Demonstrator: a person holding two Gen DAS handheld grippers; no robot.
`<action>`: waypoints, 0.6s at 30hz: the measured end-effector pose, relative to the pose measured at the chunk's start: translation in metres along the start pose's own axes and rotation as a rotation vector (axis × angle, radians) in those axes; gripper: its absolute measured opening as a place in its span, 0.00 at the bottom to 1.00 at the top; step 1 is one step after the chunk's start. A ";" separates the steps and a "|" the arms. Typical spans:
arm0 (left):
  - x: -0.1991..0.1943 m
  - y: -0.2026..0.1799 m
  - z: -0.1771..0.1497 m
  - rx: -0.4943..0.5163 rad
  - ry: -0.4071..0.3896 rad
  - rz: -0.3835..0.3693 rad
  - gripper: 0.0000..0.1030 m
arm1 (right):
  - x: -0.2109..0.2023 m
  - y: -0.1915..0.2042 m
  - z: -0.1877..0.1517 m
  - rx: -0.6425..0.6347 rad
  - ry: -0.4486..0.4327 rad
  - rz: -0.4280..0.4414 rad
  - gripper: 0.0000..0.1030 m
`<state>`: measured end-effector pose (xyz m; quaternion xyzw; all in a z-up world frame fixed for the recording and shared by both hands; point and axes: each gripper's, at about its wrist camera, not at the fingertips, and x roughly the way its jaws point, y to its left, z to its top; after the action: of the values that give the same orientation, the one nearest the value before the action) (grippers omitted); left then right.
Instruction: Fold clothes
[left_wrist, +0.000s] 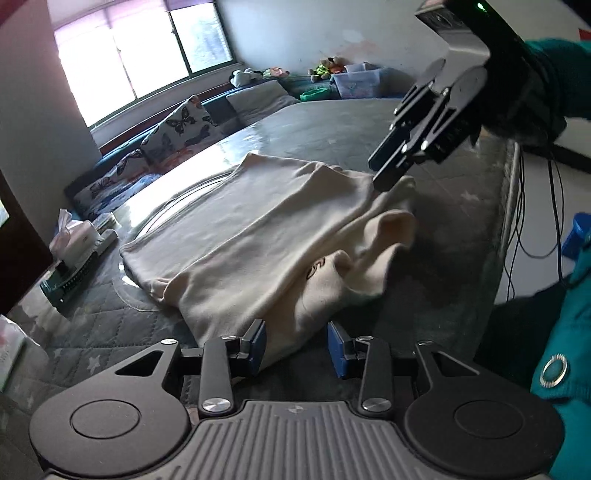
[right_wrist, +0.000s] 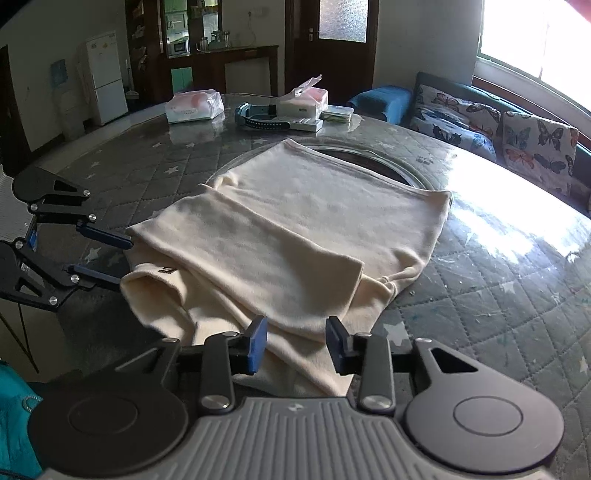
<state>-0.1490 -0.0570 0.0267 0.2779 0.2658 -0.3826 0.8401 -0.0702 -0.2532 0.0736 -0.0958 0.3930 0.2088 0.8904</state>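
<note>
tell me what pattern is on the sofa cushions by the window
Butterflies, dark blue and orange on a white ground, on the sofa cushions. The right wrist view shows them best.

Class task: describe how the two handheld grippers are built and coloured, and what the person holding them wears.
Each gripper, left gripper and right gripper, has black linkage arms with silver pivot screws, blue finger pads, two round black discs and a ribbed grey body. The right unit shows a green light. The person wears a teal sleeve.
</note>
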 end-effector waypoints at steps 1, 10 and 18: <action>0.000 -0.001 0.000 0.004 0.000 0.004 0.38 | 0.000 0.001 -0.001 -0.004 0.002 -0.001 0.35; 0.013 -0.009 0.009 0.003 -0.049 -0.001 0.38 | -0.007 0.008 -0.010 -0.074 0.019 -0.010 0.42; 0.014 0.004 0.022 -0.078 -0.100 0.004 0.11 | -0.015 0.022 -0.021 -0.204 0.027 0.011 0.50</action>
<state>-0.1324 -0.0761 0.0335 0.2257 0.2376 -0.3839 0.8633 -0.1031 -0.2452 0.0706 -0.1867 0.3822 0.2512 0.8695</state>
